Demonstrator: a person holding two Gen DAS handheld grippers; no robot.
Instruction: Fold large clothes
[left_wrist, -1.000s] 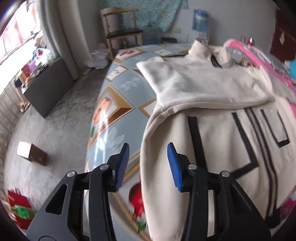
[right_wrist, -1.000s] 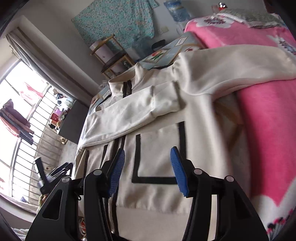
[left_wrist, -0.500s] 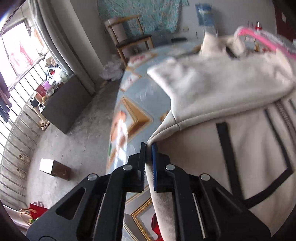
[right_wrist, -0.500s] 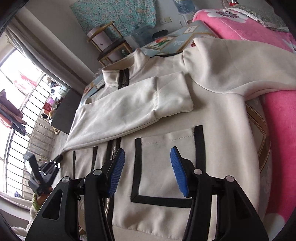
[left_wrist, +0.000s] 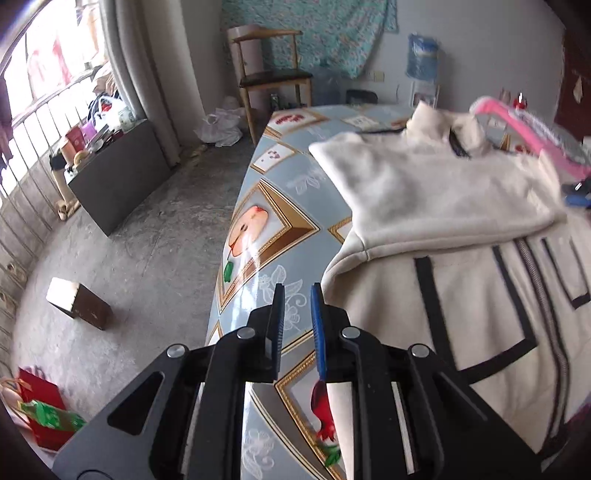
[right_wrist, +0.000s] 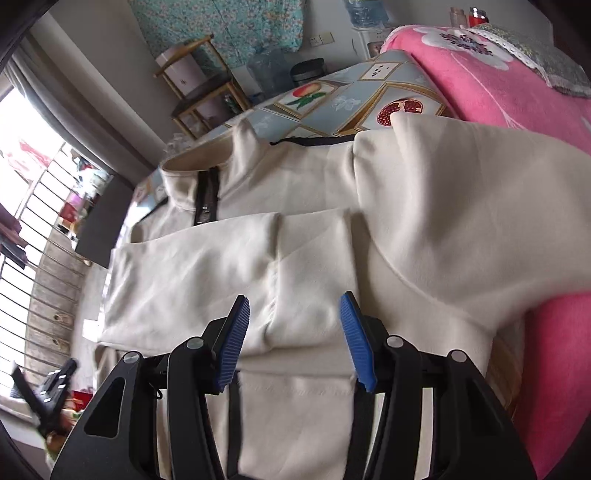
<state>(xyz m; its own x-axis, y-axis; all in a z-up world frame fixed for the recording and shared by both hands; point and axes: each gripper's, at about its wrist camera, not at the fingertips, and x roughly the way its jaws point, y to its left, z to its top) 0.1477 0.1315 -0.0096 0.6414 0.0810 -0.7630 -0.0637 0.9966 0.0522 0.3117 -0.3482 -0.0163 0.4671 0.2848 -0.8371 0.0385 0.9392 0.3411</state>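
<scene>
A cream zip jacket (left_wrist: 480, 302) with black trim lies flat on the patterned table (left_wrist: 280, 206). One sleeve (left_wrist: 424, 195) is folded across its chest. My left gripper (left_wrist: 297, 295) hovers just off the jacket's left side edge. Its jaws are opening, with a narrow gap and only tablecloth between them. In the right wrist view, my right gripper (right_wrist: 294, 299) stands open above the cuff end of the folded sleeve (right_wrist: 192, 273) and holds nothing. The other sleeve (right_wrist: 461, 206) stretches out to the right over a pink blanket (right_wrist: 498, 81). The collar (right_wrist: 207, 162) points away from me.
The table's left edge drops to a concrete floor with a small brown box (left_wrist: 79, 306) and a red bag (left_wrist: 40, 406). A dark cabinet (left_wrist: 118, 177) stands by the barred window. A wooden chair (left_wrist: 273, 70) and a water bottle (left_wrist: 421, 55) stand at the back wall.
The left gripper pinched the jacket's side edge half a second ago, then let go and drew off to the left. The right gripper moved from the pocket up to the folded sleeve's cuff.
</scene>
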